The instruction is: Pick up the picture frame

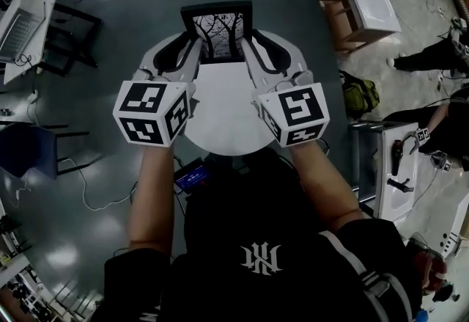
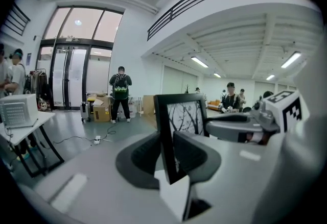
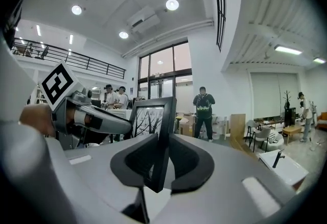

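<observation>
The picture frame (image 1: pixel 220 33) is upright in the air, held between both tools and clear of the round white counter (image 1: pixel 220 119) below it. The left hand-held gripper (image 1: pixel 180 50) has its jaws partly closed, its dark pads pressed on either face of the frame's left edge. The right hand-held gripper (image 1: pixel 261 49) clamps the right edge in the same way. The frame is black and shows a black-and-white print of bare tree branches. Grey floor lies around the counter.
</observation>
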`<state>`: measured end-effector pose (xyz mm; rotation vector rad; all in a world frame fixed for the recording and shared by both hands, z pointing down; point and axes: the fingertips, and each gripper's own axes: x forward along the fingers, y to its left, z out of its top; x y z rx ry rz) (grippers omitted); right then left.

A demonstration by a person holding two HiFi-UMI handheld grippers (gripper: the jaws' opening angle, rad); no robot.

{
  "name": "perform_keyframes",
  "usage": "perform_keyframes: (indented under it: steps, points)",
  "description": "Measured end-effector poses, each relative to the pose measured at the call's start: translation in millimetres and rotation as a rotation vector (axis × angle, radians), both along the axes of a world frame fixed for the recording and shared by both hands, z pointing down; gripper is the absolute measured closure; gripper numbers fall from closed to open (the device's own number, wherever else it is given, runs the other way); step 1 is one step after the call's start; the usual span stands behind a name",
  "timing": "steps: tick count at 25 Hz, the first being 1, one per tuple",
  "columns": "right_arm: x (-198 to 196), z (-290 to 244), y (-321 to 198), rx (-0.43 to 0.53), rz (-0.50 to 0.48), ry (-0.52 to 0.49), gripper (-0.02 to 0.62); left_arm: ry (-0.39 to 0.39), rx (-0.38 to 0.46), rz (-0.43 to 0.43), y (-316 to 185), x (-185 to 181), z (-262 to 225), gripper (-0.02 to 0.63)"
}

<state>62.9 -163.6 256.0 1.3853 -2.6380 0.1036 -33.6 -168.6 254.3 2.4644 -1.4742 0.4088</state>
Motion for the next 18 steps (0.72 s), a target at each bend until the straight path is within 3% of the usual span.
perform_keyframes:
  steps: [18]
  points:
    - [18.5, -158.0, 58.4, 0.312, -0.012, -0.053, 0.535, -0.033, 0.322, -0.003, 62.8, 17.6, -157.7, 0.528]
